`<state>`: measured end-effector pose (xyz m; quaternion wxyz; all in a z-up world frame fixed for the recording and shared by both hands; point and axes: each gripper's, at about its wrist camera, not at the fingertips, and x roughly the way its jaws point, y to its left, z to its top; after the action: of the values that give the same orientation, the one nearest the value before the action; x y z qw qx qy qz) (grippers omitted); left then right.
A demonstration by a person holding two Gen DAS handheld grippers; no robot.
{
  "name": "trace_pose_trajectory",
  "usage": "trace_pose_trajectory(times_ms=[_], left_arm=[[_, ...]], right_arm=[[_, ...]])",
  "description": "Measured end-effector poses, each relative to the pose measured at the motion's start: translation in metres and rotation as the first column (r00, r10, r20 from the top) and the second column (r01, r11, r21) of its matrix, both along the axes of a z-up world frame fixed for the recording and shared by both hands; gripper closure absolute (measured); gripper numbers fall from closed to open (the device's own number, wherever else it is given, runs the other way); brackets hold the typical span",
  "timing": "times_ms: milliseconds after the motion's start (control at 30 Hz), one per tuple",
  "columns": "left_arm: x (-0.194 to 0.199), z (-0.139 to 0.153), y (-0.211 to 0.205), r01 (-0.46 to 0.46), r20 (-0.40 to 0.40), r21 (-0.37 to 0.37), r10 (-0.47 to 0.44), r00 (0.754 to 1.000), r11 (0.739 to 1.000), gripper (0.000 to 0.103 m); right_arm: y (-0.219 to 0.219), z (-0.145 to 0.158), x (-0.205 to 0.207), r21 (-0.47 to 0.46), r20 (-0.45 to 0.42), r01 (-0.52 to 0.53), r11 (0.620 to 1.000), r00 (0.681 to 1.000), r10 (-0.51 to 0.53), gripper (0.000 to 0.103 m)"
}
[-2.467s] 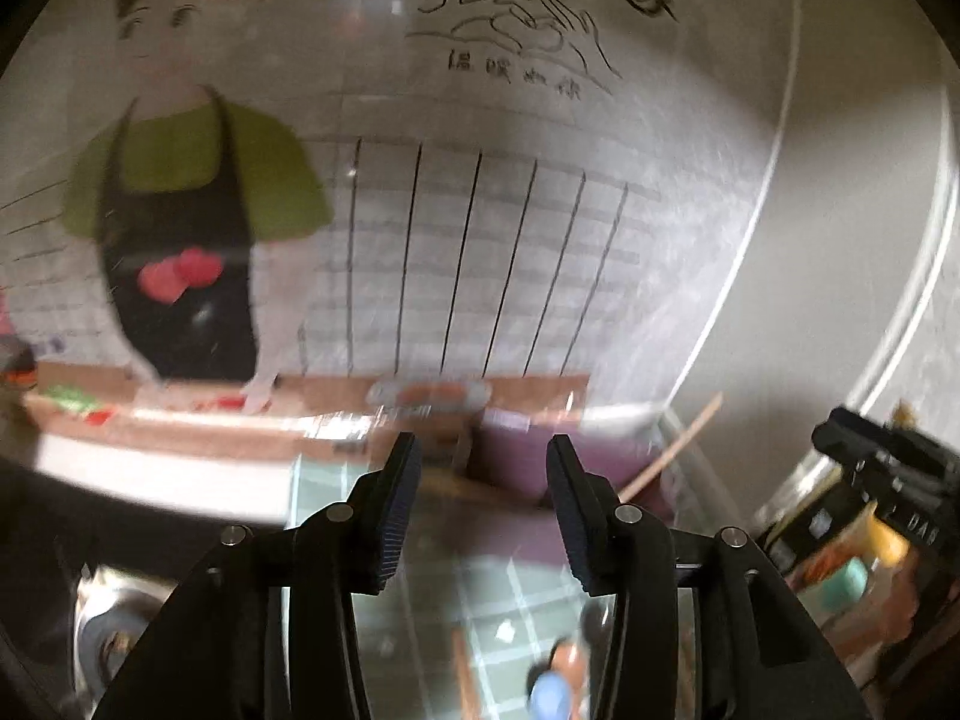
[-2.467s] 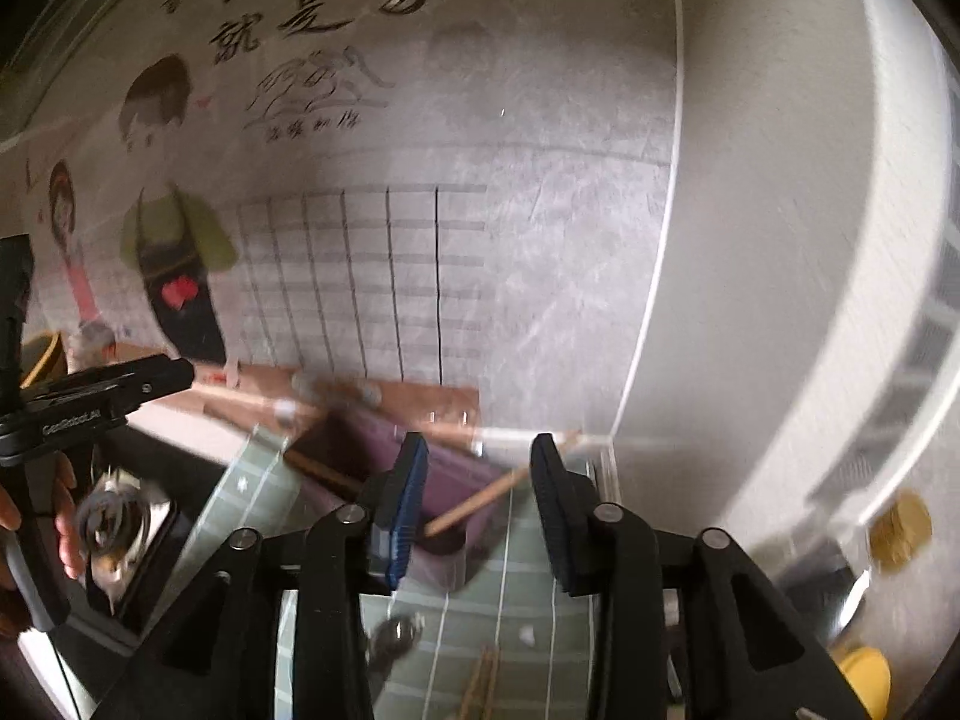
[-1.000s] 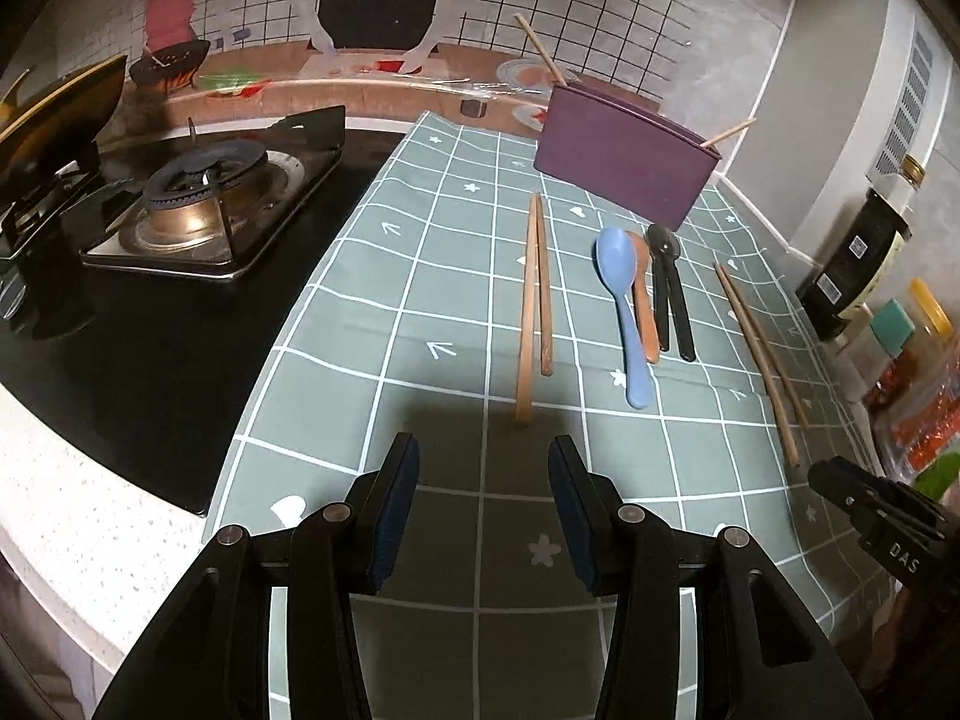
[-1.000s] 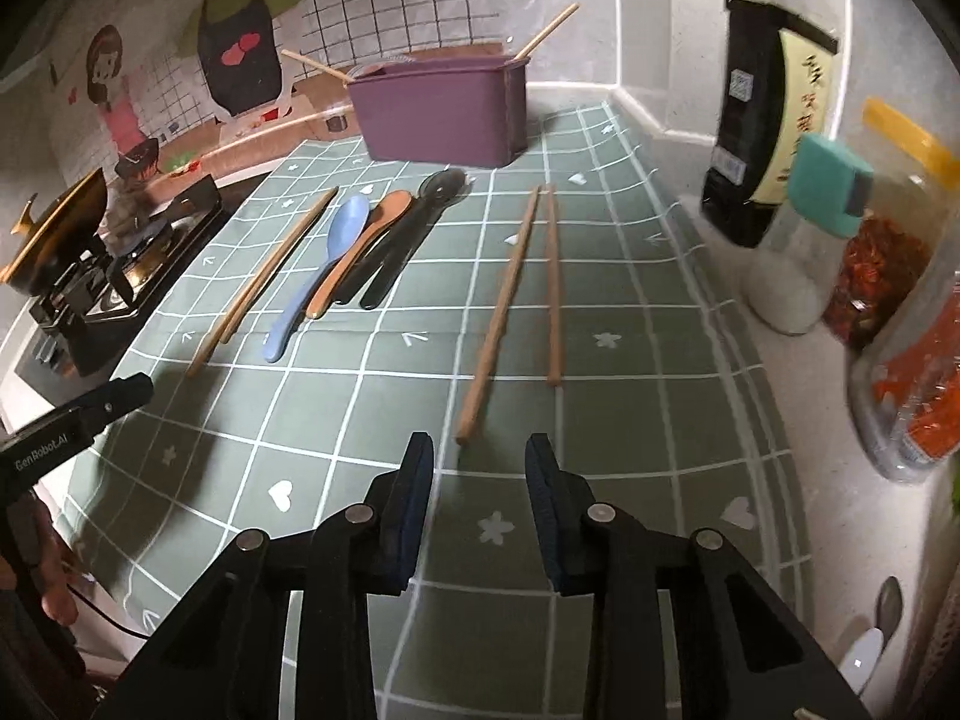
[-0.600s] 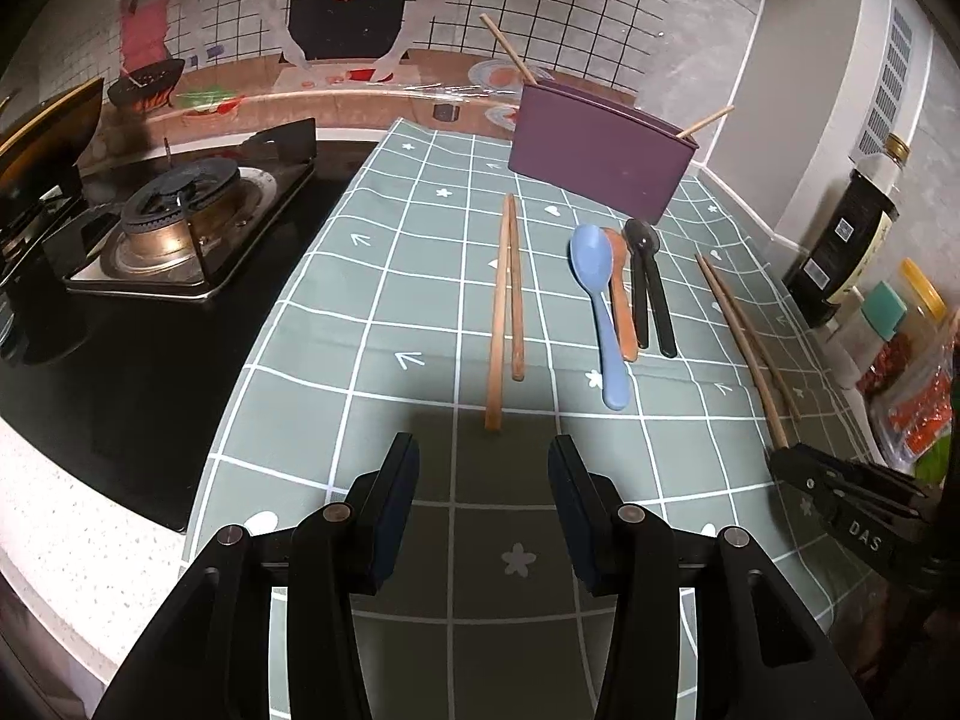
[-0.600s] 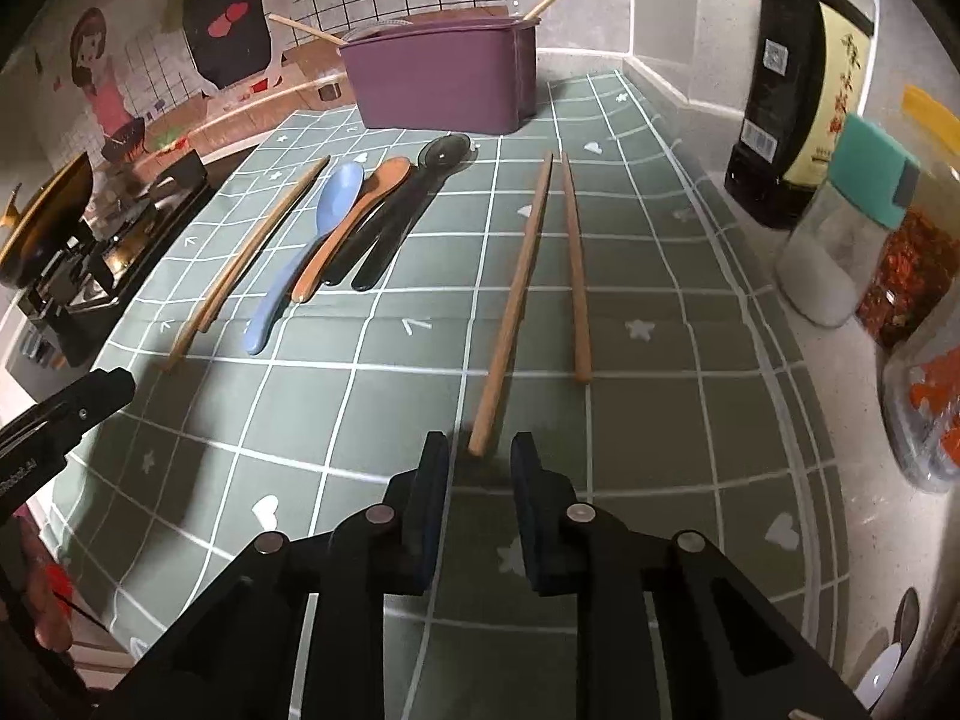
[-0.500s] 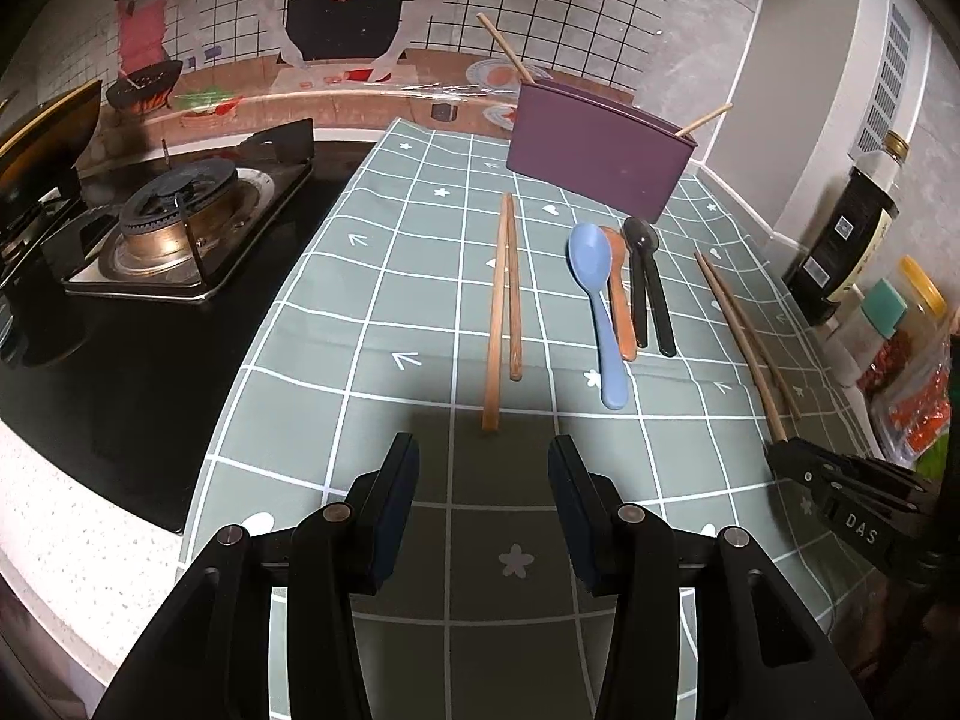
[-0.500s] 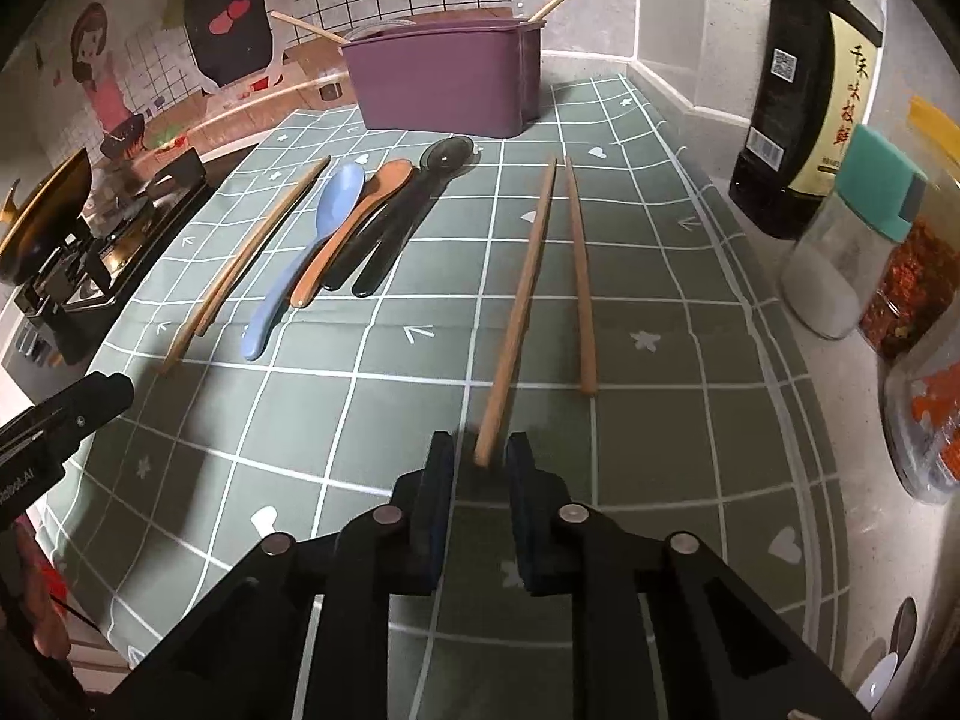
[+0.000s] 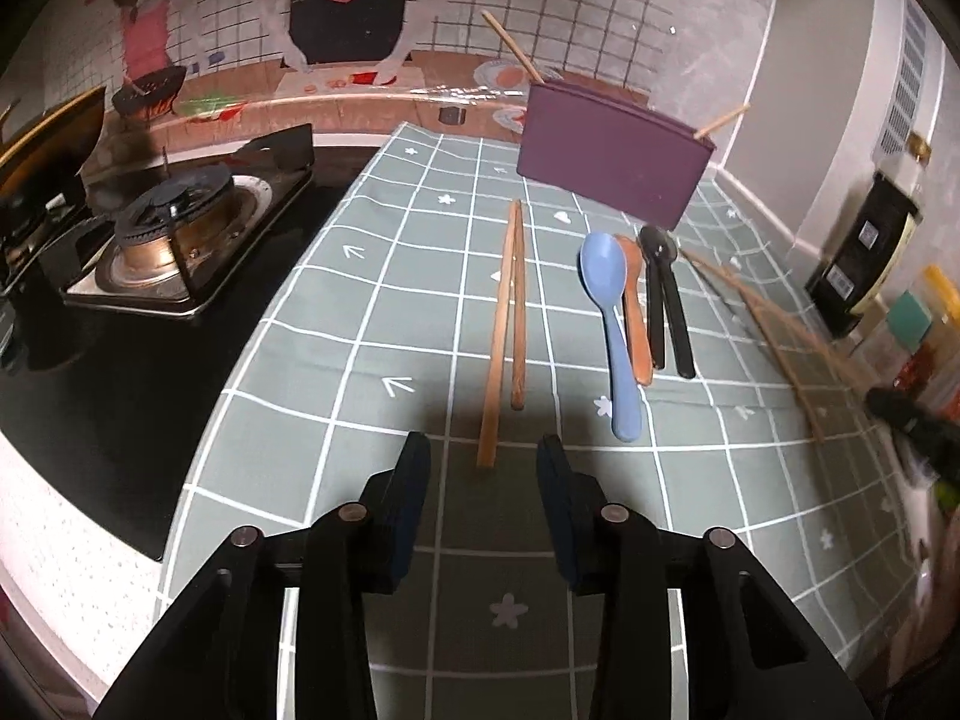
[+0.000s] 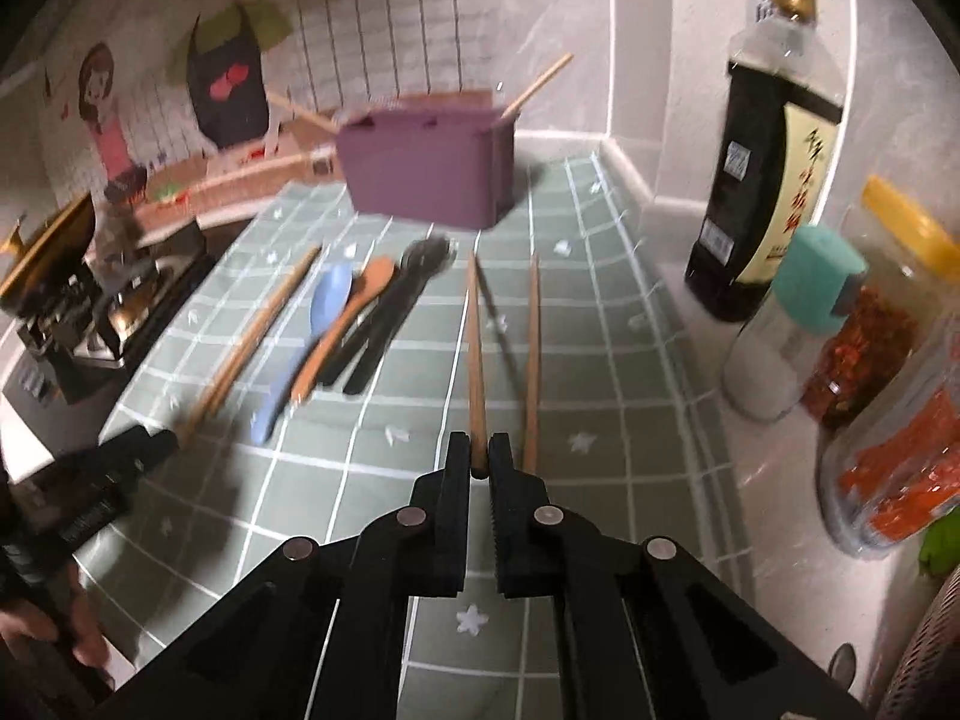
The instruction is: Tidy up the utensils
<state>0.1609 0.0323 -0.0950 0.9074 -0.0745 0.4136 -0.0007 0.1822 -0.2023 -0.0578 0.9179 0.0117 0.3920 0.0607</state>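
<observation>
- Left gripper [image 9: 483,450]: jaws spread, grasping nothing, above near end of left chopstick pair [image 9: 507,324].
- Purple bin [image 10: 429,165] at mat's [image 10: 600,372] far edge; two sticks lean inside.
- Spoons [image 10: 348,324] mid-mat.
- Right gripper [image 10: 478,459]: clenched on chopstick [image 10: 475,354]; its mate [image 10: 531,360] lies just beside.
- Bottles [image 10: 762,192] along right counter edge.

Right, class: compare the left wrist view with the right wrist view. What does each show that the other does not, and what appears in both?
Only the left wrist view shows the open left gripper poised at a chopstick pair.

Only the right wrist view shows the right gripper shut on a chopstick, plus the teal-capped jar.

Both show the purple utensil box, blue spoon, gas burner and soy sauce bottle.
</observation>
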Motion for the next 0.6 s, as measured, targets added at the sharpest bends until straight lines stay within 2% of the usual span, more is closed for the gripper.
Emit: trace_pose_trajectory(times_ms=[233, 300, 533, 600], left_arm=[[0.008, -0.010, 0.000, -0.029, -0.047, -0.016, 0.029, 0.998, 0.999, 0.073], [0.011, -0.012, 0.002, -0.040, -0.055, -0.025, 0.039, 0.998, 0.999, 0.078], [0.019, -0.014, -0.002, -0.043, -0.056, 0.014, 0.044, 0.997, 0.999, 0.085], [0.019, -0.014, -0.005, -0.021, -0.056, 0.026, 0.022, 0.998, 0.999, 0.095]], right_arm=[[-0.002, 0.008, -0.001, 0.001, 0.022, 0.003, 1.000, 1.000, -0.003, 0.097], [-0.003, 0.007, -0.002, 0.003, 0.021, -0.001, 1.000, 1.000, 0.000, 0.097], [-0.001, 0.009, -0.002, 0.005, 0.029, -0.002, 1.000, 1.000, 0.002, 0.097], [-0.001, 0.010, -0.003, 0.004, 0.032, 0.001, 1.000, 0.999, -0.001, 0.097]])
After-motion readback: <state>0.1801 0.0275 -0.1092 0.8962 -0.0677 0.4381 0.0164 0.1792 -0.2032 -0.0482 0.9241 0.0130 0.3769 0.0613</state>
